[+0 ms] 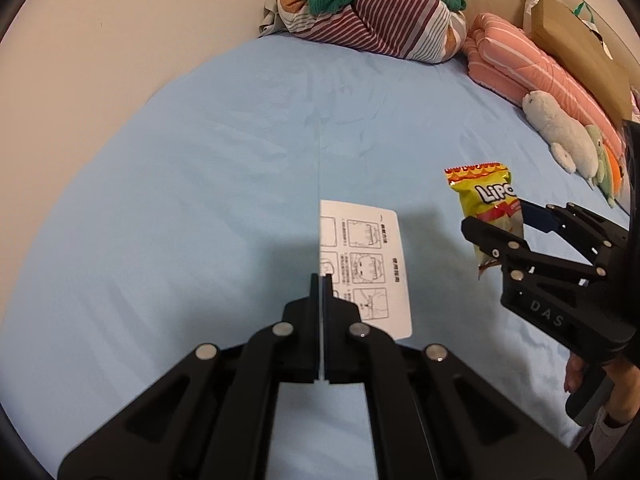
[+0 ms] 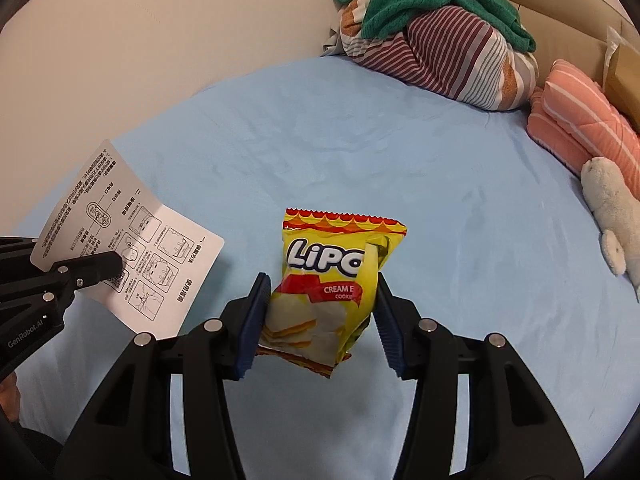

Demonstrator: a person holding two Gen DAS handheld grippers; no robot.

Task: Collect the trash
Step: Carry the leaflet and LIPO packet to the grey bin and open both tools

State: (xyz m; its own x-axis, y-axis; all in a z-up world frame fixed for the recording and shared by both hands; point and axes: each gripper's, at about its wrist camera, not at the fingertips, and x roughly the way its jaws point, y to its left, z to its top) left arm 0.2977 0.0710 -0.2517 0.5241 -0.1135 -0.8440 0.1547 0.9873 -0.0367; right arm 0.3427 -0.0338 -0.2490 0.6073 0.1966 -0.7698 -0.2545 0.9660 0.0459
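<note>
Two pieces of trash are up off the bed (image 2: pixel 360 140), one in each gripper. The left gripper (image 1: pixel 321 280) is clenched on one white instruction sheet (image 1: pixel 376 264), seen edge-on in the left wrist view as a thin line running up from between the closed fingers, with its printed face spreading to the right of them, low in the centre of the frame. In the right wrist view the same sheet sits at the middle left, pinched near its lower edge by the black fingers.

The right gripper (image 2: pixel 320 312) is grasping one yellow Lipo cookie packet (image 2: pixel 328 280), its two blue pads (image 2: pixel 252 320) pressed against the packet's left and right sides, in the lower centre of that view. From the left wrist view the packet hangs at the middle right, standing upright in the fingers.

The light blue sheet on the bed fills the middle of both frames. In the upper right lie one striped bundle of bedding (image 2: pixel 448 56) with one green towel (image 2: pixel 432 0) on top, one folded pink quilt (image 2: pixel 580 120), and one white plush toy (image 2: pixel 612 208). The left wrist view shows a second, greenish plush toy (image 1: pixel 602 156) just beside the white one, and one brown cardboard box (image 1: pixel 580 52) behind the quilt. A hand (image 1: pixel 576 372) shows at the lower right edge there.
</note>
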